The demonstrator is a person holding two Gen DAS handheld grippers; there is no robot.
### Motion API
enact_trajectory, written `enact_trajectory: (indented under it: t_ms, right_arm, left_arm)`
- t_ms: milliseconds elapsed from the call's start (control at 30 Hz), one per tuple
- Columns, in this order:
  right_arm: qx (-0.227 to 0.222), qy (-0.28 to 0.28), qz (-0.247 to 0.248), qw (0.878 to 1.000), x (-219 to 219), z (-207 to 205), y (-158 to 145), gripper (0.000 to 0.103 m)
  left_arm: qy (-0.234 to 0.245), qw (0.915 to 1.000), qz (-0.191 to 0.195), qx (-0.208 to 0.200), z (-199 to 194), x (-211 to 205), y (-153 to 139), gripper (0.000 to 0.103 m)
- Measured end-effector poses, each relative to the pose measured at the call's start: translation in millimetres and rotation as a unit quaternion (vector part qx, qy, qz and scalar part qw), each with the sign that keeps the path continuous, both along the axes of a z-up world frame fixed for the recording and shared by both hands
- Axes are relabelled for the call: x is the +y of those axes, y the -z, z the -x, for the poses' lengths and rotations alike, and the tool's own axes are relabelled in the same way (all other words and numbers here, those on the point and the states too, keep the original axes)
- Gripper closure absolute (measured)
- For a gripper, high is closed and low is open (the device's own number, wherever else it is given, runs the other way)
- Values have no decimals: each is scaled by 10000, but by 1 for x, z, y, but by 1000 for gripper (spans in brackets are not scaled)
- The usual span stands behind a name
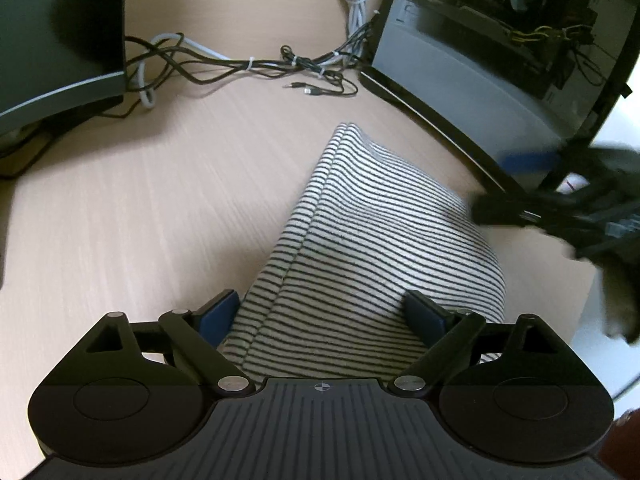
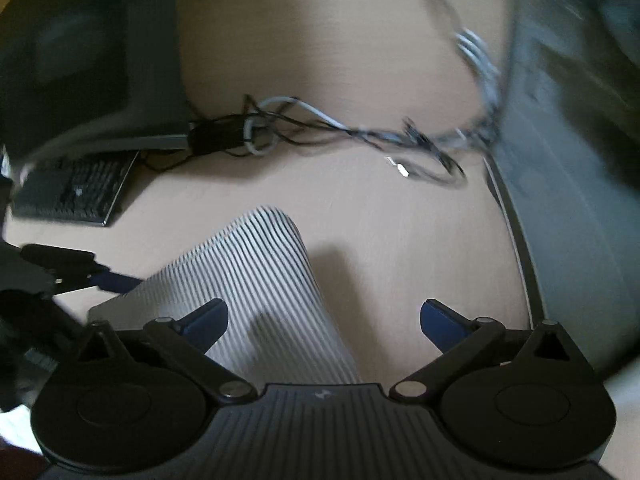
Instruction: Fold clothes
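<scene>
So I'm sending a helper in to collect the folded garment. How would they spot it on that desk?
Start at the pale wooden desk, between the dark monitor and the open computer case. In front of the tangled cables lies the folded garment, the only soft, black-and-white striped thing there.

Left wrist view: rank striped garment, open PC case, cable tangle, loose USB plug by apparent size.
1. open PC case and striped garment: alike; the garment lies nearer the camera, so unsure.
2. cable tangle.
3. loose USB plug, tiny.
</scene>
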State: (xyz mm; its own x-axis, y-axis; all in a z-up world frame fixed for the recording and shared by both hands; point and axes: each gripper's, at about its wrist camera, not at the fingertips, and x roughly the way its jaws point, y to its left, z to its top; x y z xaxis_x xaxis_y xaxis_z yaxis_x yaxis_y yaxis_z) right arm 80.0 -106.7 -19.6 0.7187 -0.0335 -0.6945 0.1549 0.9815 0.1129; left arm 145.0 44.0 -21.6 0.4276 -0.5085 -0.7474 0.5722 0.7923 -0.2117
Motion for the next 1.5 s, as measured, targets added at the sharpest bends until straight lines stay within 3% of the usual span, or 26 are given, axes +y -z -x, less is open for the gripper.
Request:
enact_trajectory:
  t_ms: [100,200,400,567,700,900,1133,1300,1500]
  right_arm:
    - [384,354,-687,9963,-11,22,11,1]
    - [729,525,-1044,9905,-15,30,30,1]
    - [637,570,-2039,9753,-16,16,44,1]
    - [620,330,-2148,9741,-8,-8,51,10]
    - [607,178,-2147,9746,-10,-25,52,14]
    - [472,-303,-1899,9802,-4,-56,44,17]
    - [329,-1241,-1209,9843,19,-108,34,17]
    - [182,-1455,-856,9855,25,-134,27,17]
    - [-49,-1596,-307,9867,24,-133,16,17]
  left_arm:
    - [-13,10000,53,11,0,1,2,8]
    - [-61,9999,113,38,-1,2,3,6]
    - [-206,9997,147,61,3,2,3,5]
    - [-381,9991,147,92,9,5,3,6]
    - [-552,9982,181,173,13,11,2,8]
    - [-998,9917,495,641,13,30,4,11]
    - [-1440,9818,751,986,14,41,7,11]
    - [-1390,9825,736,994,16,26,6,9]
    - [-1017,9857,896,1006,22,13,1,10]
